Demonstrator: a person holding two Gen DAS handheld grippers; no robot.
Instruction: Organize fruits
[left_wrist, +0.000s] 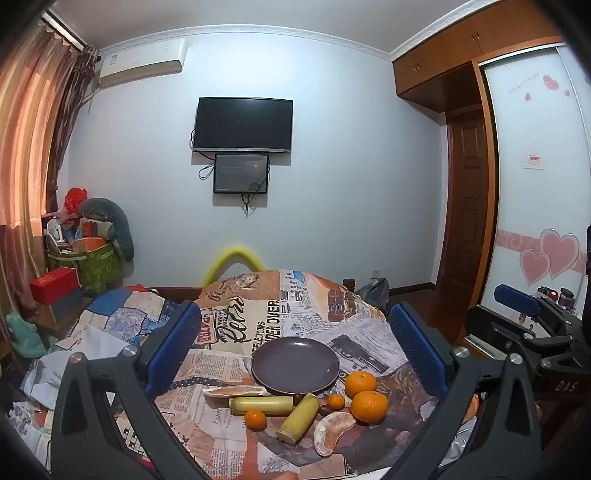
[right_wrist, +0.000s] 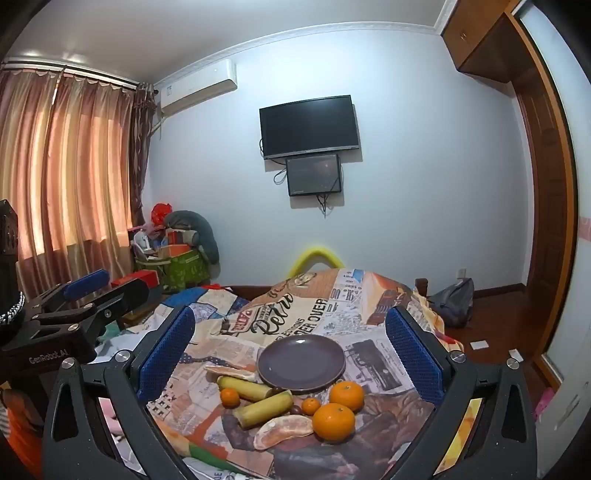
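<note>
A dark, empty plate (left_wrist: 295, 363) (right_wrist: 301, 362) sits on the newspaper-print tablecloth (left_wrist: 258, 317). In front of it lie two large oranges (left_wrist: 369, 406) (right_wrist: 333, 422), two small mandarins (left_wrist: 255, 420) (right_wrist: 229, 397), two yellow-green cane pieces (left_wrist: 299, 419) (right_wrist: 264, 408) and peeled pomelo segments (left_wrist: 332, 432) (right_wrist: 284, 430). My left gripper (left_wrist: 293, 310) hovers open above and short of the fruit, holding nothing. My right gripper (right_wrist: 290, 312) is likewise open and empty, beside the left one. Each shows at the edge of the other's view: right gripper (left_wrist: 517, 299), left gripper (right_wrist: 85, 284).
A small dark nut-like thing (left_wrist: 324, 410) lies between the oranges and the cane. A yellow chair back (left_wrist: 236, 258) rises past the table's far edge. A patchwork quilt (left_wrist: 125, 314) lies left, boxes and bags (left_wrist: 92, 258) fill the corner, and a wardrobe (left_wrist: 535, 184) stands right.
</note>
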